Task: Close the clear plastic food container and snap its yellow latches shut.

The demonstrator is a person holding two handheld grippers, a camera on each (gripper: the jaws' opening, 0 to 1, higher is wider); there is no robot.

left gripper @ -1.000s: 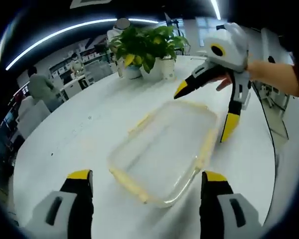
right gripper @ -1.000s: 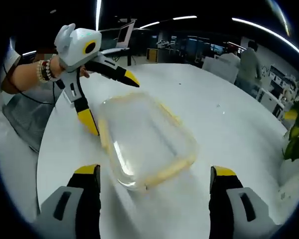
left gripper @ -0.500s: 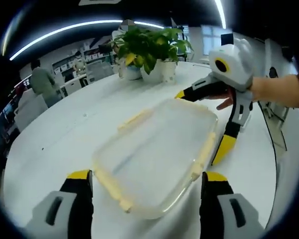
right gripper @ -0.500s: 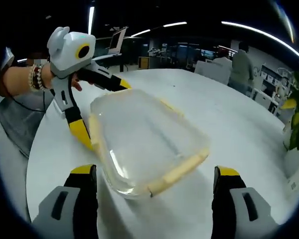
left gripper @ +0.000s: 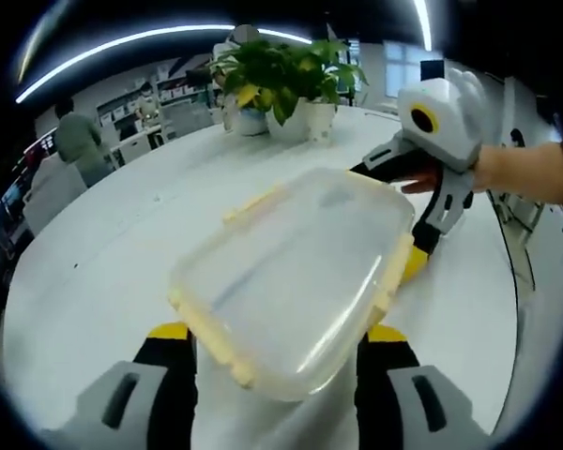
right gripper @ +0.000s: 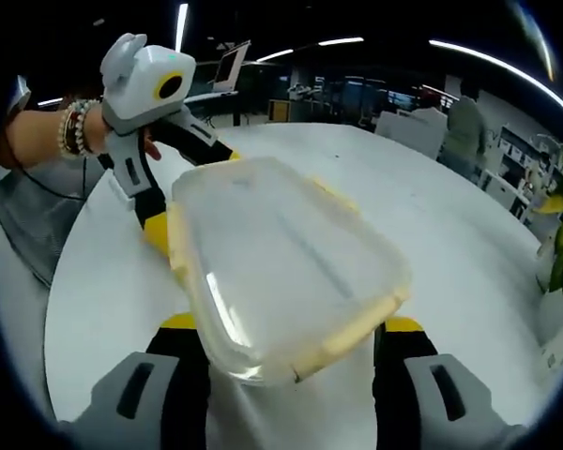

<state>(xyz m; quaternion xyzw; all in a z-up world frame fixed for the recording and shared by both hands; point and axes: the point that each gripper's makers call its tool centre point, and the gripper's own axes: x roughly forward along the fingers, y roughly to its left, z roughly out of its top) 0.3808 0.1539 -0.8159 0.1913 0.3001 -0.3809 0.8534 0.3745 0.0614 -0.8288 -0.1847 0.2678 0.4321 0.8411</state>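
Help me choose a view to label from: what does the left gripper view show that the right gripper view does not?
Left gripper view: potted plants in white pots and the right gripper at the container's far end. Right gripper view: the left gripper at that view's far end and a beaded wrist. Both: the clear container with yellow latches on the white table, between that view's own jaws.

Container [left gripper: 296,272] clear glossy plastic, yellow latches [left gripper: 391,278] matt; table [left gripper: 122,244] smooth white.

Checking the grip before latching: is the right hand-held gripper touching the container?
Cannot tell. In the left gripper view, the right hand-held gripper straddles the container at its far end, but the lid hides both jaw tips.
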